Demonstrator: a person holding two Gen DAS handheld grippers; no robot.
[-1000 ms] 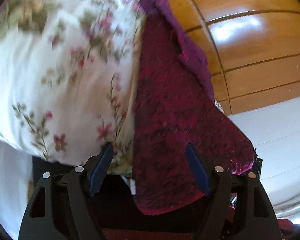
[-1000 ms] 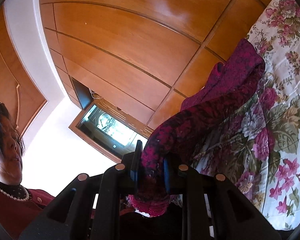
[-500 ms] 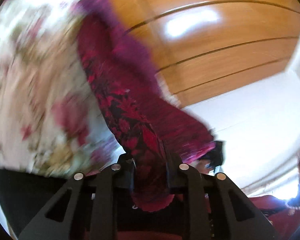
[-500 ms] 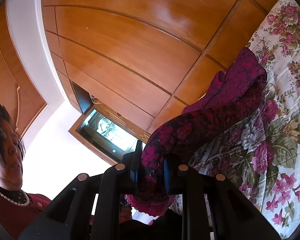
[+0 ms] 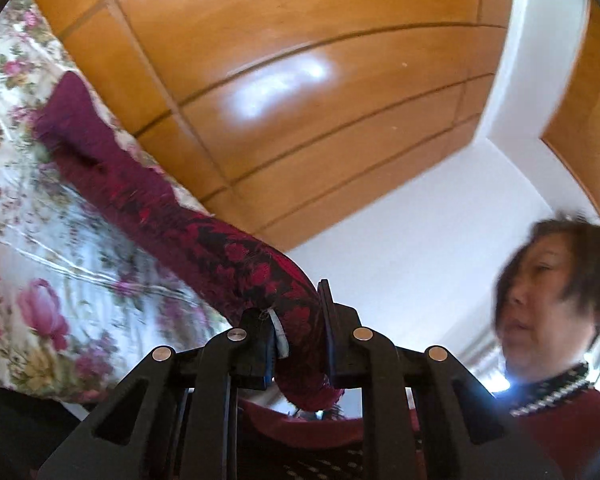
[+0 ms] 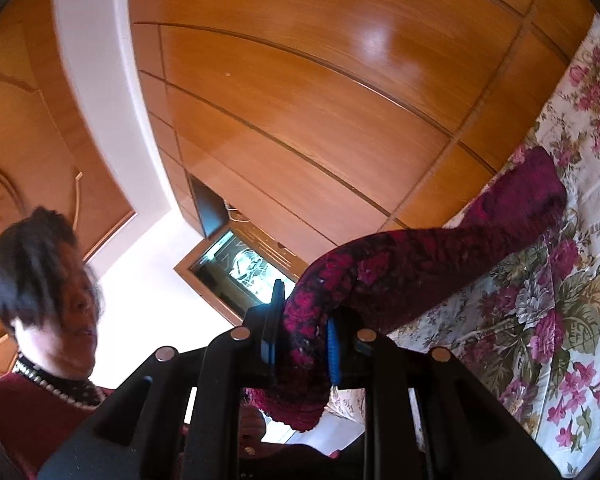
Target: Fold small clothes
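- Lift step: left gripper (image 5: 298, 336) closing onto the magenta knit garment (image 5: 148, 204), right gripper (image 6: 302, 340) clamped on its other end.
- Garment's far end lies on the floral bedspread (image 5: 40, 272) — next, raise it clear and spread flat.

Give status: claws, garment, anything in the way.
Left claw closing, maroon garment pinched between its pads. Right claw shut on another part of the garment. Far end rests on floral bedspread. Nothing in the way.

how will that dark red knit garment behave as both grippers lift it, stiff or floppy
Likely floppy: the dark red knit garment sags from the right gripper to the floral bedspread. Probably grippy, not slippery: it bunches thickly in the left gripper.
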